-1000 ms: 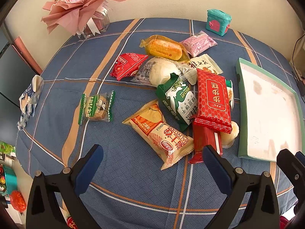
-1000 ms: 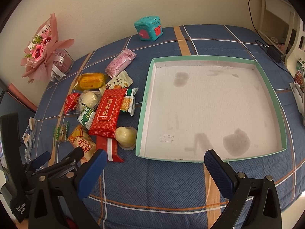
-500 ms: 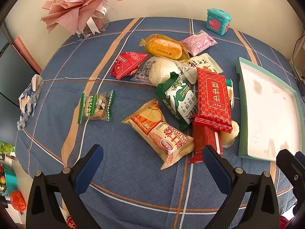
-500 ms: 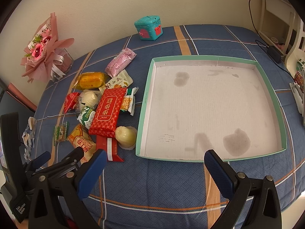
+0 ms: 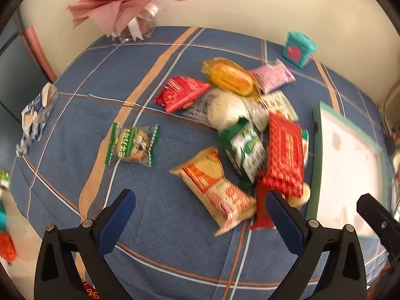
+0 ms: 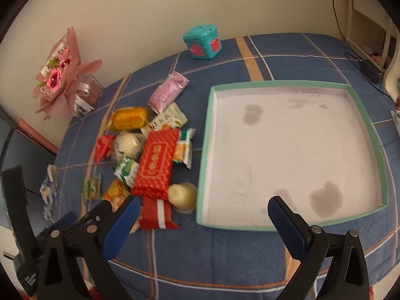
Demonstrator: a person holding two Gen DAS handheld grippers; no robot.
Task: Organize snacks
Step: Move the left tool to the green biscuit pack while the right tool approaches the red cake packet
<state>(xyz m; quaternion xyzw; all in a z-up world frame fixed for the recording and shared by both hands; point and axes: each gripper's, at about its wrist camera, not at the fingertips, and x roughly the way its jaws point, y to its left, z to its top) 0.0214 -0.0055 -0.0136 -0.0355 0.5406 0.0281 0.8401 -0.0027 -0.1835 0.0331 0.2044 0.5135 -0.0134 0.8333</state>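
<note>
- The shallow, rigid-looking mint-rimmed white cardboard tray [image 6: 287, 150] is sitting empty on the blue plaid-clothed counter [image 6: 225, 257], right of the snacks.
- The large red foil biscuit packet [image 5: 285, 155] is lying atop the pile; probably light, crushable, best pinched across its flat middle.
- The small green-edged cookie wrapper [image 5: 132, 145] is lying apart, likely slippery.
- The left gripper [image 5: 200, 215] and right gripper [image 6: 203, 221] are hovering, jaws spread and holding nothing.
</note>
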